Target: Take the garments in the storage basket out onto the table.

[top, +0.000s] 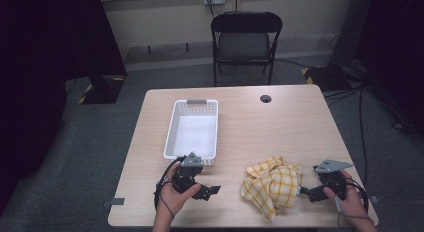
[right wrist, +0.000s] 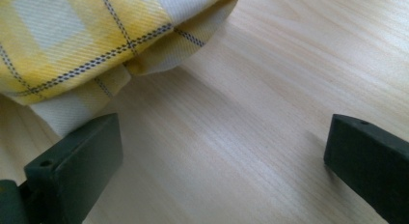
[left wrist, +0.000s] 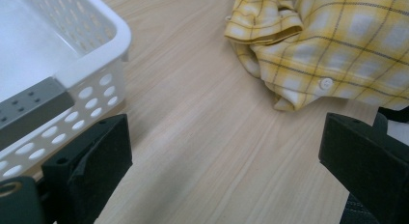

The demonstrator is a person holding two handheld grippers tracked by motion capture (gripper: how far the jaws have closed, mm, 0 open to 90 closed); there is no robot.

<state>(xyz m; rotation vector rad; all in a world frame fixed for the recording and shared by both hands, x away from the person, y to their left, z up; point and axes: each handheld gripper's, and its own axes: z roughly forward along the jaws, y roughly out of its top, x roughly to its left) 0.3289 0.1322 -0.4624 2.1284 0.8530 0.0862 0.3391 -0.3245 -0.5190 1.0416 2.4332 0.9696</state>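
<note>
High view: claws [top: 212,190] [top: 303,191] flank shirt [top: 272,185] (crumpled)

The high view looks forward and down from above the person's side, taking in the whole worktop [top: 280,117] from well off. The left gripper view rides low and close, facing toward three o'clock — basket [left wrist: 96,55] corner at its left, yellow checked cloth [left wrist: 337,45] ahead. The right gripper view sits nearer still, facing nine o'clock, sharing that cloth [right wrist: 72,35] — seen mid-worktop from above [top: 272,184].

Wooden table [top: 280,122] bears white basket [top: 192,128] (empty), yellow shirt [top: 272,184].
</note>
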